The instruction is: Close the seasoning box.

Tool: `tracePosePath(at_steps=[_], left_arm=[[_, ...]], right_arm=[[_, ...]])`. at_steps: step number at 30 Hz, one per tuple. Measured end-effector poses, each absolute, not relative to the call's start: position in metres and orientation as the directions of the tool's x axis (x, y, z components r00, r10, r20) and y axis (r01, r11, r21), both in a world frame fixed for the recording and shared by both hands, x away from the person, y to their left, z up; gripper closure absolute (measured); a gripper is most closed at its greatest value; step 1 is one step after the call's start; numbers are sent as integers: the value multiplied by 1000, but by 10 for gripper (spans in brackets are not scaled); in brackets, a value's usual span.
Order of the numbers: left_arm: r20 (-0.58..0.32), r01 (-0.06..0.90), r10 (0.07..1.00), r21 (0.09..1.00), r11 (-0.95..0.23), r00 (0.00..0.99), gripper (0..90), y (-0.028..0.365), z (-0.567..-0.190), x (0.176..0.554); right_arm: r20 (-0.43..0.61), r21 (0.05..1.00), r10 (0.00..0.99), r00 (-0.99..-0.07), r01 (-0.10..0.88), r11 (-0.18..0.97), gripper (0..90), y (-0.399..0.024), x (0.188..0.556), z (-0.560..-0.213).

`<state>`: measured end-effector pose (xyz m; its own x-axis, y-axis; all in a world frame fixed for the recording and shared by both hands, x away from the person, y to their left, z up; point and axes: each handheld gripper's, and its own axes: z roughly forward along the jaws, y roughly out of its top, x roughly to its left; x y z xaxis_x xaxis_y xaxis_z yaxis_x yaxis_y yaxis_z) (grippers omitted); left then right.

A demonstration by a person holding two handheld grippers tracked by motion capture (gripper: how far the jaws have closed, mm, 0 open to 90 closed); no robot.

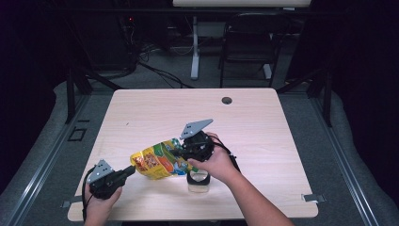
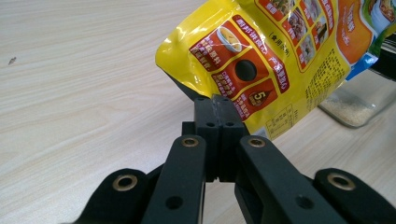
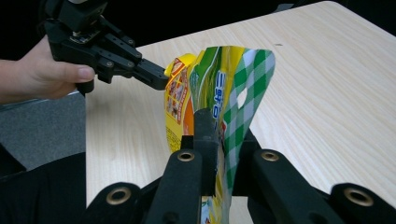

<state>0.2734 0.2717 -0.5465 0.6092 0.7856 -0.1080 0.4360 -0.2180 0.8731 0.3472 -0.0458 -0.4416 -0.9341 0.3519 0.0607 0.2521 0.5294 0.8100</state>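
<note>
A person holds a yellow seasoning pouch point(image 1: 157, 162) stretched above the near middle of the wooden table point(image 1: 263, 122), a gripper at each end, with a small clear jar point(image 1: 197, 181) standing on the table just under the pouch's right end. The step in hand looks like tipping the pouch's contents into that jar, and doing it well would mean keeping the opened green-checked end directly over the jar's mouth, raising the left end gently so the contents slide rather than dump, and not letting the film twist between the two grips. The left gripper point(image 2: 218, 103), at the near left, has its jaws closed flat together on the pouch's sealed yellow bottom edge, the film pinched between the pads. The right gripper point(image 1: 178, 149), held in the person's right hand point(image 1: 214, 162) over the jar, has the green-and-white checked top of the pouch between its jaws; in the right gripper view the left pad lies against the film, while the other jaw is hidden behind the pouch, so the hold reads as narrow and possibly loosening rather than a firm clamp. In the left gripper view the jar shows pale granules lying in its bottom.
</note>
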Motion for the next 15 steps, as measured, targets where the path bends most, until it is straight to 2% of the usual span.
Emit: tracePosePath(at_steps=[3, 15], left_arm=[[-116, 435, 778, 874, -216, 618, 900, 274, -547, 273], [-164, 464, 743, 859, -215, 648, 900, 282, -547, 271]], right_arm=[[42, 803, 339, -940, 234, 548, 892, -44, 347, -440], [-24, 796, 266, -964, 143, 588, 900, -41, 340, -438]])
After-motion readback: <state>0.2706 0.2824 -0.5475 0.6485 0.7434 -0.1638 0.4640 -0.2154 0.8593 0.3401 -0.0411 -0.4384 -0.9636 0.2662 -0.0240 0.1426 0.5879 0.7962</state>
